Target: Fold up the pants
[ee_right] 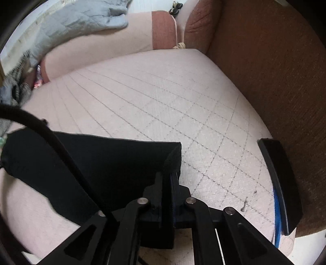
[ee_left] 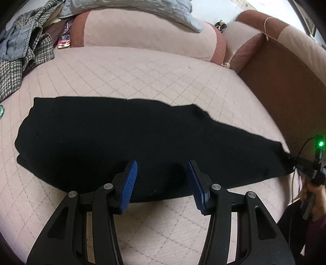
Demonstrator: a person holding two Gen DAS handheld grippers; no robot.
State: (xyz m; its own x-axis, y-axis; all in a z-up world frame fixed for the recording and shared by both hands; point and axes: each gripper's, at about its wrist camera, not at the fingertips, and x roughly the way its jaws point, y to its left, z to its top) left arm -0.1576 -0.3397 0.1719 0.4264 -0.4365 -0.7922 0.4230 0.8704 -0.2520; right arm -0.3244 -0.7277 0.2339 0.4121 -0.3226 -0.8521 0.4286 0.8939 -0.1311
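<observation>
Black pants [ee_left: 114, 140] lie flat and lengthwise across the pink quilted sofa seat [ee_left: 132, 75], waist end at the left, leg end at the right. My left gripper [ee_left: 162, 173] is open, its blue pads just above the pants' near edge at the middle, holding nothing. My right gripper [ee_right: 171, 175] is shut on the leg hem of the pants [ee_right: 106, 163]; it also shows in the left wrist view [ee_left: 295, 161] at the far right end of the pants.
A checked garment and grey cloth [ee_left: 22, 46] are piled at the seat's back left. A grey quilted blanket [ee_left: 134, 10] lies over the backrest. The brown armrest [ee_left: 285, 85] bounds the right side. A black flat object [ee_right: 279, 179] stands against the armrest.
</observation>
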